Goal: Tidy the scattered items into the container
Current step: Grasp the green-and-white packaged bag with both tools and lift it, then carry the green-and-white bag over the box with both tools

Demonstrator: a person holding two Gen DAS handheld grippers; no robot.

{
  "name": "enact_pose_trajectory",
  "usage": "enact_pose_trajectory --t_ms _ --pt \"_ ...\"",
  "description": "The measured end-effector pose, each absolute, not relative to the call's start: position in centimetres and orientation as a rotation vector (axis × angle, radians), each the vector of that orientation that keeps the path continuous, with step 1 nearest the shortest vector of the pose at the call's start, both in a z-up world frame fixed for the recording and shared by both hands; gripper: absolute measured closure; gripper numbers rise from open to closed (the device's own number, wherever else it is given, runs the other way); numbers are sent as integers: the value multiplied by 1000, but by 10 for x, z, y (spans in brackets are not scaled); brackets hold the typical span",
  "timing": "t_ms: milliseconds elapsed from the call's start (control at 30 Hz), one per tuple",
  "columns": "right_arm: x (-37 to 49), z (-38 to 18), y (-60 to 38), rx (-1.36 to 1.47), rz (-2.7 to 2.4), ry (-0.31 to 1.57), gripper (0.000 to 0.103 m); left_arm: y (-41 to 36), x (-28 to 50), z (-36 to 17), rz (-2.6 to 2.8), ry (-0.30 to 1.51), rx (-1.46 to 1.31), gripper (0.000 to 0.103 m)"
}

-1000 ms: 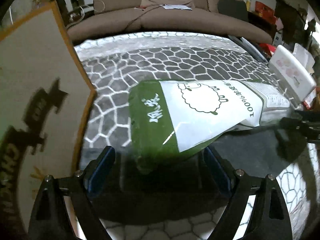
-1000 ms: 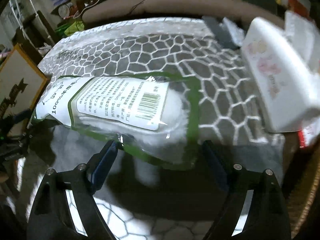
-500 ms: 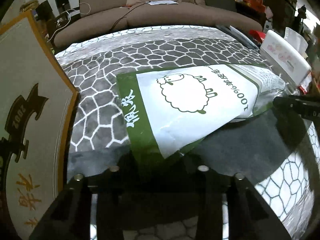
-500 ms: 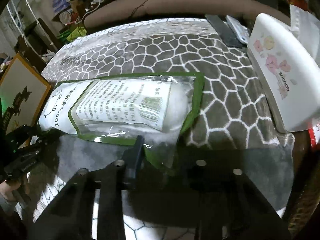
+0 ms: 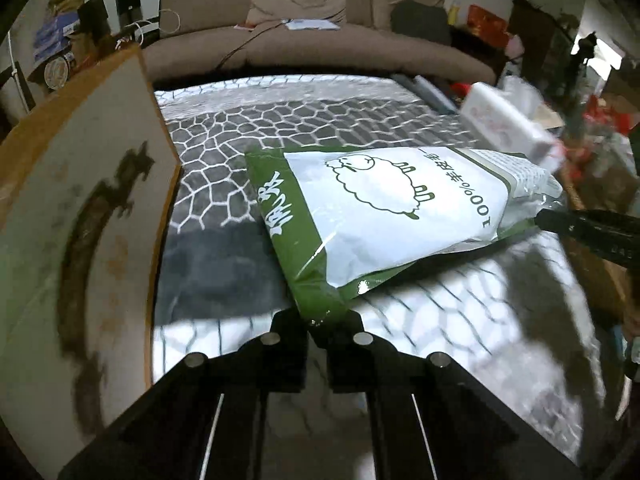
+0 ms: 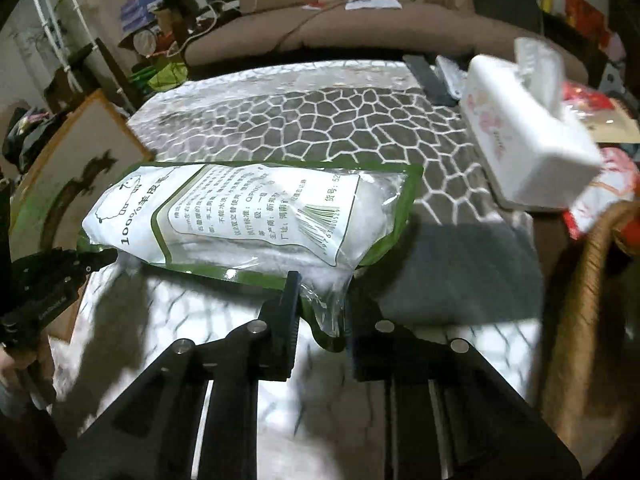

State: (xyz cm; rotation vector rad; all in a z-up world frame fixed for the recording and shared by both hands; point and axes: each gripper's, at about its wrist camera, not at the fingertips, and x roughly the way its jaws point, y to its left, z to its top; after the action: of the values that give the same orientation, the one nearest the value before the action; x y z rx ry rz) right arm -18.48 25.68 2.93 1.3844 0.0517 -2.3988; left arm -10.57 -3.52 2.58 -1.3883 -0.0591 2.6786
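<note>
A green and white plastic bag (image 5: 384, 216) with a sheep drawing hangs lifted above the grey honeycomb-patterned table (image 5: 304, 120). My left gripper (image 5: 320, 322) is shut on its green corner. My right gripper (image 6: 322, 312) is shut on the opposite clear-plastic corner; the bag's label side (image 6: 256, 216) faces this view. Each gripper shows in the other's view: the right one at the right edge (image 5: 588, 228), the left one at the left edge (image 6: 52, 276). A woven basket rim (image 6: 592, 280) stands at the right.
A framed picture (image 5: 76, 240) leans at the table's left side. A white tissue box (image 6: 524, 140) with pink flowers sits at the right, with a dark remote (image 6: 428, 76) behind it. A brown sofa (image 5: 312, 40) runs along the back.
Both grippers closed from open onto opposite corners of the bag and lifted it off the table. The views rose and blurred with the motion.
</note>
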Motion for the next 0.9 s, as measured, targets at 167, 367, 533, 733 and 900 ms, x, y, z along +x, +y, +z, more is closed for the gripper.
enact_pose_trajectory --t_ms 167,367,533,733,900 --pt "-133 82 263 1289 -2433 88 85 -34 -41 79 2682 -60 -1256 97" --pt "-91 152 253 1140 -2480 92 87 -51 10 143 2726 -79 -1106 97" --pt "-74 204 211 1027 -2482 134 87 -91 38 173 2790 -148 -1038 97" --pt "-85 249 123 952 -2408 166 87 -165 62 197 2939 -289 -966 97" --pt "-107 261 32 944 -2373 244 87 -213 70 189 3018 -462 -927 97"
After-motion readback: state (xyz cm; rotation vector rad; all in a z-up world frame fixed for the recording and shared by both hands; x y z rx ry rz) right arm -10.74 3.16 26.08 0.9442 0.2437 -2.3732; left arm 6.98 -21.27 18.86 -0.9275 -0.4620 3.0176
